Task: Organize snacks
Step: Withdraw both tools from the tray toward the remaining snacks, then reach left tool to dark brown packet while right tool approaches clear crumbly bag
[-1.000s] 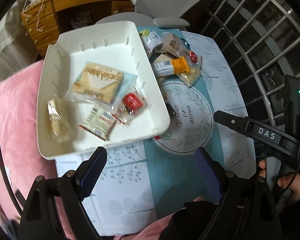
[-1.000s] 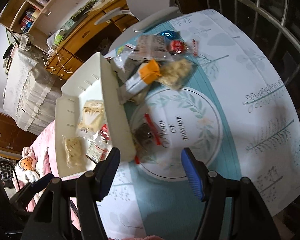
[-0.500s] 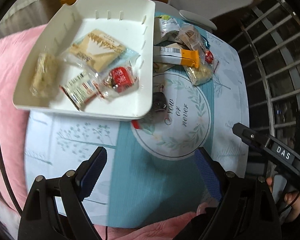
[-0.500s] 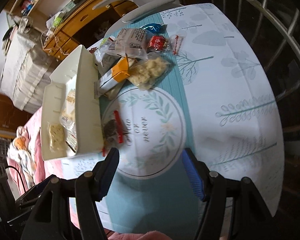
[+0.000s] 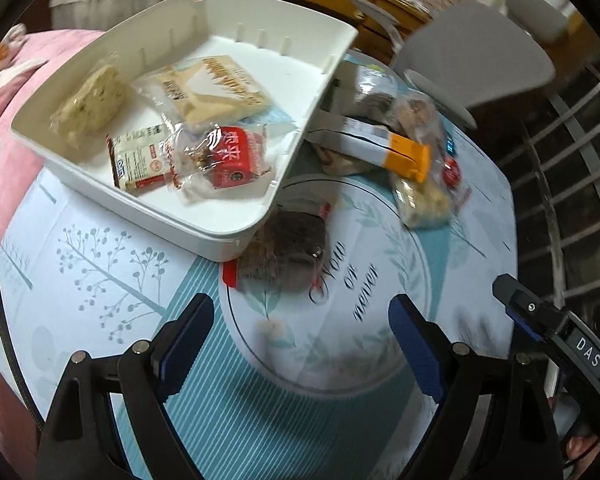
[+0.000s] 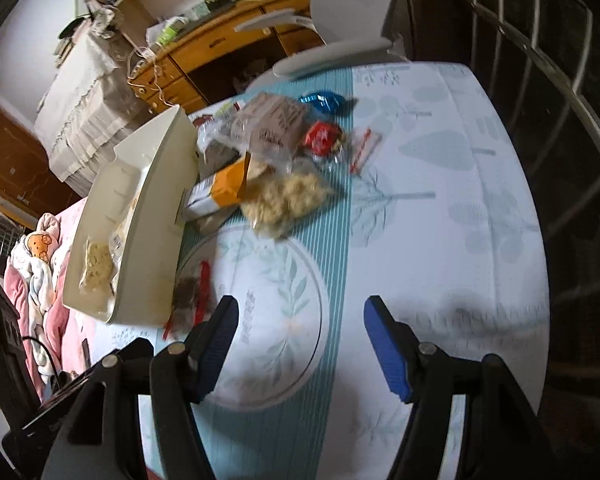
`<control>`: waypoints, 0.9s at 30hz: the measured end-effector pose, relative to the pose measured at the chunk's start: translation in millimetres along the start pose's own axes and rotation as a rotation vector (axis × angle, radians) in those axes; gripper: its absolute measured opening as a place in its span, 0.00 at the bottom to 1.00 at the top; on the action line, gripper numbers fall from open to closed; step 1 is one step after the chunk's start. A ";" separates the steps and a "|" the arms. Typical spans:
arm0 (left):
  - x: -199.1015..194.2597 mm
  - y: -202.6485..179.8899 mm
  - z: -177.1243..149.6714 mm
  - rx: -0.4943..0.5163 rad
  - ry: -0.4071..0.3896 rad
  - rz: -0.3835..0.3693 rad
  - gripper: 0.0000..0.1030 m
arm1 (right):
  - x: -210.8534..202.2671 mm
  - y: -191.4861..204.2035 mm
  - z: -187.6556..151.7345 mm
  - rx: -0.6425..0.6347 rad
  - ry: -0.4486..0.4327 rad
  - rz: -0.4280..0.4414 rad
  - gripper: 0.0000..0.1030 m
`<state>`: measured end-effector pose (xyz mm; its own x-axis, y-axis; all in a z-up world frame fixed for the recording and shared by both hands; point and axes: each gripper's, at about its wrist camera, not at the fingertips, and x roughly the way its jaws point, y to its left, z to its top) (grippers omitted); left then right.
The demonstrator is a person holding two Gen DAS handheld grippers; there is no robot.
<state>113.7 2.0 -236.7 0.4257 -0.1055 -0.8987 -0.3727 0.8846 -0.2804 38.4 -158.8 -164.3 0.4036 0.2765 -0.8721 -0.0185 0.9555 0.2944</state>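
left gripper [image 5: 302, 322]: fingers apart, empty | right gripper [image 6: 300, 330]: fingers apart, empty | white tray [image 5: 236, 236]: on table [image 6: 440, 208], four snacks inside | dark snack packet [image 5: 284, 252]: touching tray corner

The tray [image 5: 204, 236] is covering one end of the dark snack [image 5: 288, 248] and part of the orange-tipped bar [image 5: 380, 148]. Motion blur is smearing the print on the pile [image 6: 276, 136] near the tabletop's far edge. In the right wrist view, the tray's near wall [image 6: 156, 216] is hiding most of its contents.
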 end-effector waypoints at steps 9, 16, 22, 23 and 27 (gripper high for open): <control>32.0 -2.5 1.7 -0.116 -0.107 0.049 0.86 | 42.5 2.2 15.5 -0.139 -0.063 -0.006 0.63; 54.2 -8.0 5.6 -0.143 -0.128 0.111 0.86 | 63.1 19.9 23.2 -0.305 -0.126 -0.036 0.63; 62.8 -13.7 5.5 -0.165 -0.144 0.181 0.86 | 82.2 25.8 31.2 -0.369 -0.141 -0.073 0.68; 64.0 -14.7 5.0 -0.168 -0.145 0.188 0.85 | 83.7 25.6 32.9 -0.367 -0.150 -0.081 0.69; 69.1 -17.5 8.0 -0.207 -0.149 0.224 0.84 | 91.4 18.0 47.7 -0.336 -0.162 -0.088 0.75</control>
<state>156.3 -17.1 -291.2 0.4242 0.1619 -0.8910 -0.6237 0.7656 -0.1579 118.7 -121.3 -220.0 0.5559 0.1974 -0.8075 -0.2652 0.9627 0.0528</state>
